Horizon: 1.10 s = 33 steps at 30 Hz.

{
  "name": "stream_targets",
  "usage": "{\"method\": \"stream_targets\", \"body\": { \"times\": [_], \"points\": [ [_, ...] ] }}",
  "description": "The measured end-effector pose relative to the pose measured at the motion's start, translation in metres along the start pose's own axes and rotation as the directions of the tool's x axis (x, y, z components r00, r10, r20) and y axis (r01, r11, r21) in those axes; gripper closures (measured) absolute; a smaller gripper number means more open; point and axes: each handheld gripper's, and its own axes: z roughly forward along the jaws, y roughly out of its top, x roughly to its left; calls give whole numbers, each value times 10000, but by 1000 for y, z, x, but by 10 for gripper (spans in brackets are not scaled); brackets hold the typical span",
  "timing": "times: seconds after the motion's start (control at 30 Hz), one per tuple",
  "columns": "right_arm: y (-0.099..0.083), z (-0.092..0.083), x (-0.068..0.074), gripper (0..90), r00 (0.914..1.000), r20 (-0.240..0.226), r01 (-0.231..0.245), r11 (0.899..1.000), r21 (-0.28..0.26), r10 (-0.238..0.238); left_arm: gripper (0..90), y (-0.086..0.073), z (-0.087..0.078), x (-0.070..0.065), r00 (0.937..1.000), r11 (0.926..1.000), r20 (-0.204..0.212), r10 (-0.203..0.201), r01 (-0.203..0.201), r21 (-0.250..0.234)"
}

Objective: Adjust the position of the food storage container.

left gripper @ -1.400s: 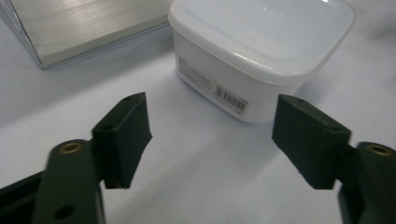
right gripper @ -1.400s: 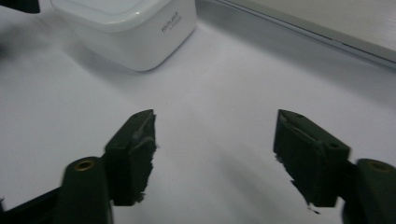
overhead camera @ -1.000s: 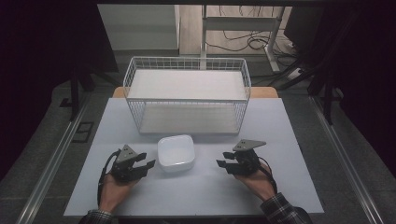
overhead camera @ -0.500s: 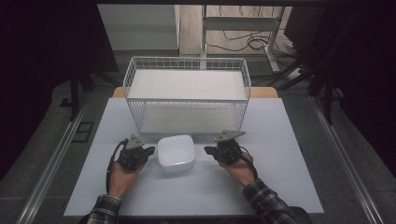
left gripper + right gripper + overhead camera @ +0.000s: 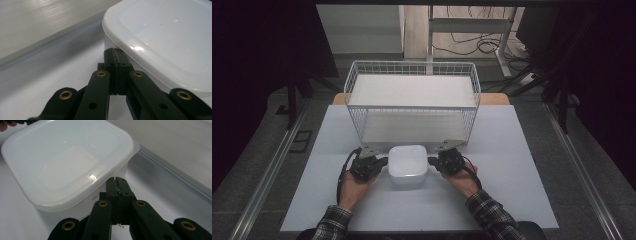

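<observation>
Flanking a white lidded container [image 5: 408, 165], the left gripper [image 5: 379, 164] and the right gripper [image 5: 434, 162] are lying low on the white bench [image 5: 522, 170], each with its jaws pressed together and nothing between them. In the left gripper view the left gripper's tips are sitting just under the container's lid rim at its wall; the right gripper view is showing the same at the opposite side. The container is resting between both grippers, just in front of a white wire basket [image 5: 412, 102].
</observation>
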Motion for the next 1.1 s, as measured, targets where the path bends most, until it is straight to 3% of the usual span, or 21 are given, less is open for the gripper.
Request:
{"method": "stream_targets", "body": {
  "times": [0.2, 0.63, 0.77, 0.93, 1.0, 1.1],
  "points": [
    [-6, -9, -4, 888, 9996, 115, -269, 9996, 124, 267, 900, 2, 3, -11, 9995, 9998, 270, 179, -181, 53],
    [-29, -41, 7, 888, 9986, 115, -516, 9980, 354, 512, 900, -3, -4, -41, 9945, 9987, 963, 422, -447, 234],
    [-35, -50, 16, 888, 9991, -65, -407, 9985, 373, 410, 900, -6, -8, -47, 9950, 9988, 936, 352, -383, 315],
    [-38, -52, 23, 887, 9996, 194, -190, 9990, 401, 182, 900, -7, -10, -47, 9944, 9983, 933, 506, -529, 229],
    [-38, -60, 22, 884, 9985, 531, -150, 9999, 63, 147, 857, -10, -17, -46, 9951, 9985, 833, 530, -537, 62],
    [-39, -69, 18, 854, 9987, 474, -197, 9994, -276, 210, 795, -15, -25, -45, 9961, 9985, 696, 544, -540, -79]
  ]
}}
